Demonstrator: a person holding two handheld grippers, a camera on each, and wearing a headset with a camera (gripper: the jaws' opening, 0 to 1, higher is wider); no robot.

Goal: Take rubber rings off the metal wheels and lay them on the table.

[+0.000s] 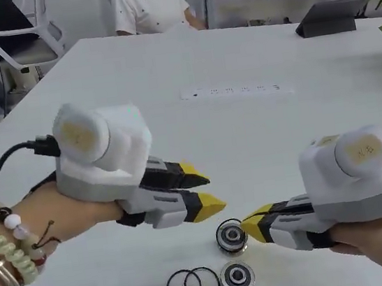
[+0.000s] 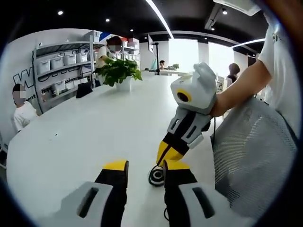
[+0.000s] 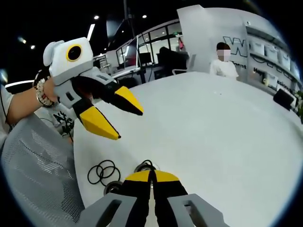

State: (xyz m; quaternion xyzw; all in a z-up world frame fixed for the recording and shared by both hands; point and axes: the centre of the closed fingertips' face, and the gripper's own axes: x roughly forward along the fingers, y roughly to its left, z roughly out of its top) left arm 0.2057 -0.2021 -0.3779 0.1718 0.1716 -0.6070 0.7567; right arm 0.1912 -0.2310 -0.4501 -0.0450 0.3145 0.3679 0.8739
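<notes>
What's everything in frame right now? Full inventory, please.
Round metal wheels: two, silver, near table edge, one behind the other.
Thin black rubber rings: about three, overlapping, flat on table left of nearer wheel.
White table: one, large.
Potted green plant: one, far table end.
Dark flat tablet-like item: one, far right of table.
Person in white shirt: one, beyond far table edge.
Beaded bracelets: several, left wrist.
Left gripper: white, yellow-tipped, jaws open, pointing at farther wheel.
Right gripper: same colours, jaws together, tips at farther wheel.

White-grey left tongs (image 1: 215, 190), right tongs (image 1: 247, 221); black jaws, yellow tips; black cable (image 1: 26, 146); bead bracelets (image 1: 4, 245).
</notes>
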